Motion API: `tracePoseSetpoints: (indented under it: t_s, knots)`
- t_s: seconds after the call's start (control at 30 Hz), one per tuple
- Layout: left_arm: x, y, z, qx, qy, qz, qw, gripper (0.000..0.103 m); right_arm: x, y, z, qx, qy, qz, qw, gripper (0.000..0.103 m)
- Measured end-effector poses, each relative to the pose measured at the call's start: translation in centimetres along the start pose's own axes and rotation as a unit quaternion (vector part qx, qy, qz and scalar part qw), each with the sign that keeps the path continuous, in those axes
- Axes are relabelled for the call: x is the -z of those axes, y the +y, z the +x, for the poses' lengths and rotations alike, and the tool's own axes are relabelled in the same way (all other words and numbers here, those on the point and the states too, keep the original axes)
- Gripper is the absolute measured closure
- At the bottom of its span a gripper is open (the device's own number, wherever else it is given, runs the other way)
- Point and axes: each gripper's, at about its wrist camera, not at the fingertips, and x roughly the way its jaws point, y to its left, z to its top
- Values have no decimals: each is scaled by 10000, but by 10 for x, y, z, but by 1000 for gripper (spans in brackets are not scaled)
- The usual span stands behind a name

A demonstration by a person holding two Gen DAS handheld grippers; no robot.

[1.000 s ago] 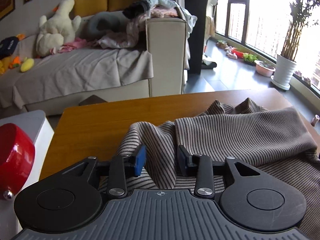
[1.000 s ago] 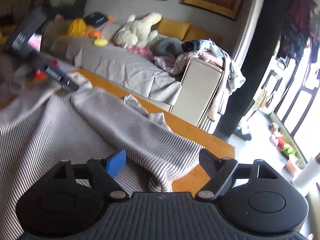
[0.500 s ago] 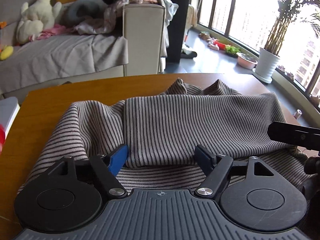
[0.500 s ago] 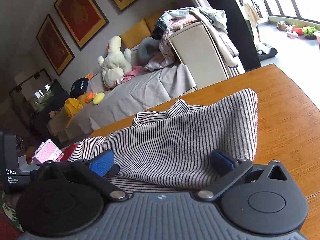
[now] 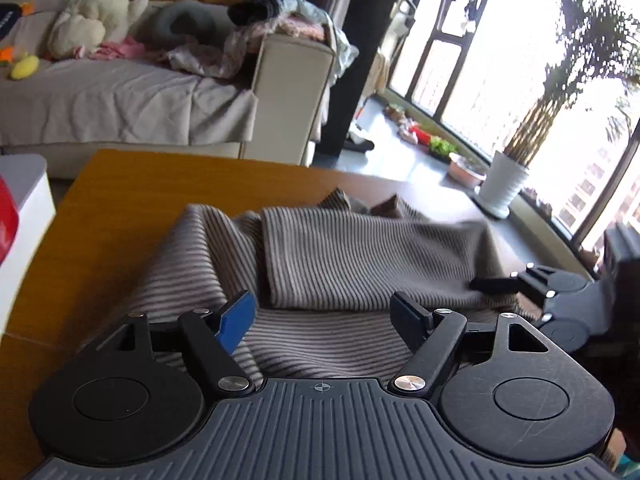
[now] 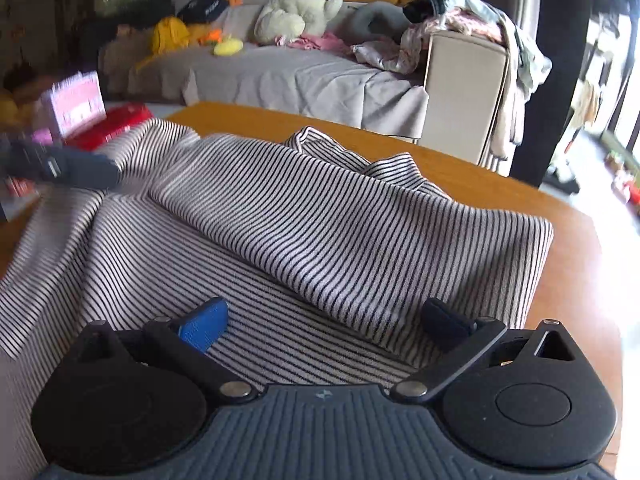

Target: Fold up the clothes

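Observation:
A striped knit garment (image 5: 360, 256) lies on the wooden table (image 5: 132, 204), with one part folded back over the rest. My left gripper (image 5: 324, 316) is open just above its near edge, nothing between the fingers. The right gripper shows at the right edge of the left wrist view, its fingertips (image 5: 492, 283) at the fold's corner. In the right wrist view the same garment (image 6: 340, 224) fills the middle, and my right gripper (image 6: 324, 320) is open over the fold's near edge. The left gripper's finger (image 6: 76, 170) appears blurred at the left.
A grey sofa (image 5: 132, 96) with a plush toy (image 5: 96, 16) and piled clothes (image 5: 280, 20) stands beyond the table. A white stand with a red object (image 5: 8, 216) is at the left. A potted plant (image 5: 504, 188) stands by the windows. Pink and red boxes (image 6: 76, 104) lie at the left.
Both grippers have pulled back from the garment and swung their views. The left gripper, narrow a second ago, is now wide open; the sleeve lies folded across the body.

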Motion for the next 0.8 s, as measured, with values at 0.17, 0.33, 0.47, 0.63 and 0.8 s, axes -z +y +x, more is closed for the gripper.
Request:
tracePoseSetpoints:
  t_s: [0.17,0.33,0.47,0.63,0.8]
  knots:
    - [-12,40,-60,-990,-585,194,9932,6,-14,61,-53,92,-854,-724,9937,17]
    - [-10,74,-78,-1168,-546,-374,9909,5,-7,147,-80,-1358,-658,-1413,9784,53]
    - [-4,84,-81,-1139,-486,-665,9901,5,14,198,-70,-1515,-369,-2201,9629,53]
    - [3,91,-95,-1139,-556,-727,9893,3,19,212,-66,-1239,-555,-2687,9536,63]
    - [0,90,-89,-1031,-545,-913,9890,2,-19,180,-72,-1018,-879,-1958,9714,95]
